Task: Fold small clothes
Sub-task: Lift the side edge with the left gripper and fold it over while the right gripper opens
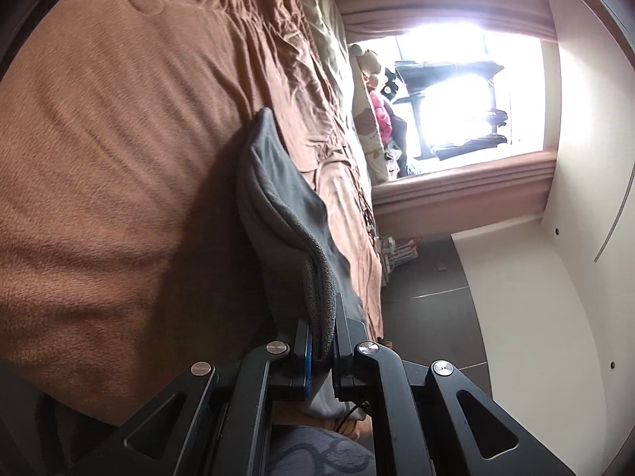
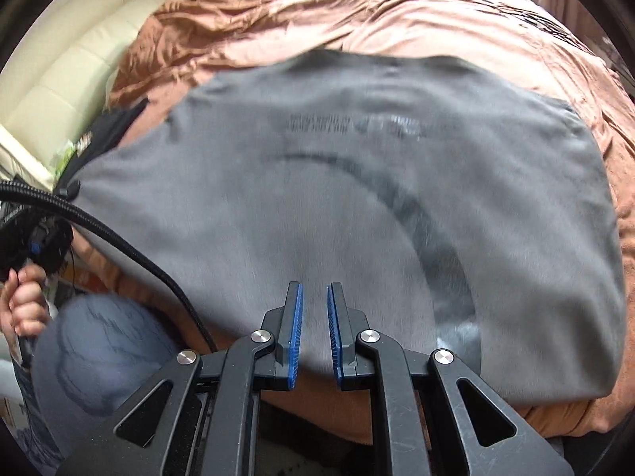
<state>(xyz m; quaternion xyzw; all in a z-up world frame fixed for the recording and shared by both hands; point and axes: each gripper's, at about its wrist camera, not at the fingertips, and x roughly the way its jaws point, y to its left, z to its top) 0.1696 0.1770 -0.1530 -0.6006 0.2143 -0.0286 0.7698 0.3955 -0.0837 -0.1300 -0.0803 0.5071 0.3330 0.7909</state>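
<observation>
Now the grey shirt (image 2: 317, 182) lies on the bed (image 2: 397, 20)
Left tongs (image 1: 322, 341) pinch its edge; right tongs (image 2: 314, 317) hang spread above it

1. The left gripper (image 1: 322, 329) is rolled onto its side, its two blue-padded fingers (image 1: 303, 341) pressed together on a fold of grey cloth (image 1: 285, 206).
2. The right gripper (image 2: 315, 289) is level, fingers (image 2: 295, 317) slightly parted with nothing between them.
3. A hand (image 2: 22, 301) at the left edge of the right wrist view grips a dark handle.
</observation>
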